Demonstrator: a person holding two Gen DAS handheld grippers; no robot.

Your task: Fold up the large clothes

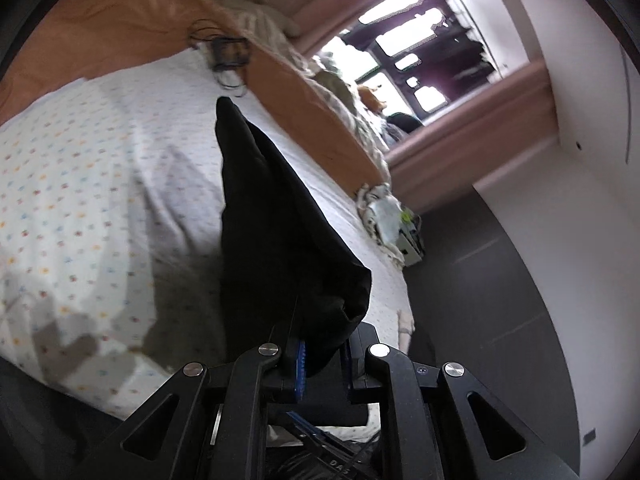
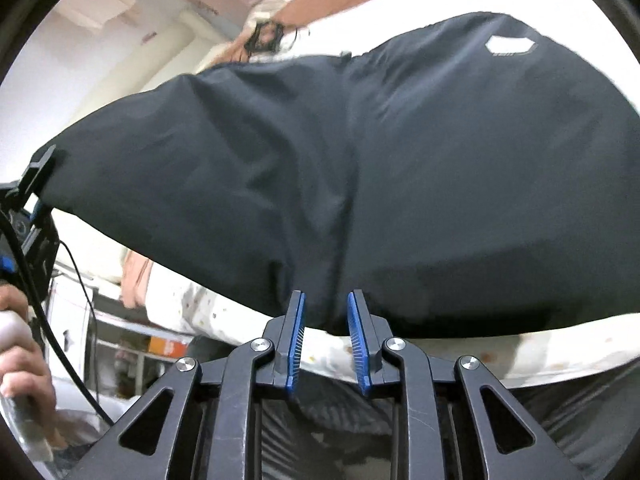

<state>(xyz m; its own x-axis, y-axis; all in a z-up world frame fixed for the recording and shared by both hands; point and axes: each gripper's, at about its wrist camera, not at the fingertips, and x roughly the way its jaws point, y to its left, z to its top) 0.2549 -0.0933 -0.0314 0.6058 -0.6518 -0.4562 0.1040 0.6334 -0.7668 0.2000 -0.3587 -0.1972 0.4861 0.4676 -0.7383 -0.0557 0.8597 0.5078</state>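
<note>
Black garment (image 1: pixel 280 220) bunched between the blue ribbed pads (image 1: pixel 301 368) of the black left gripper (image 1: pixel 320 360); seen from the right wrist as dark navy-black cloth (image 2: pixel 360 168) with a pale grey hexagonal logo (image 2: pixel 510 46) far beyond the jaws, rising ahead of the blue pads (image 2: pixel 296 344) of the black right gripper (image 2: pixel 326 340). White bed sheet (image 1: pixel 100 168) dotted with small orange, blue and red motifs left of and beyond the left jaws, bordered farther off by a plain orange cover (image 1: pixel 120 20). Dusty pink curtains (image 1: pixel 460 156), white wall (image 1: pixel 580 200) and dark grey floor (image 1: pixel 480 300) right of the left jaws.
</note>
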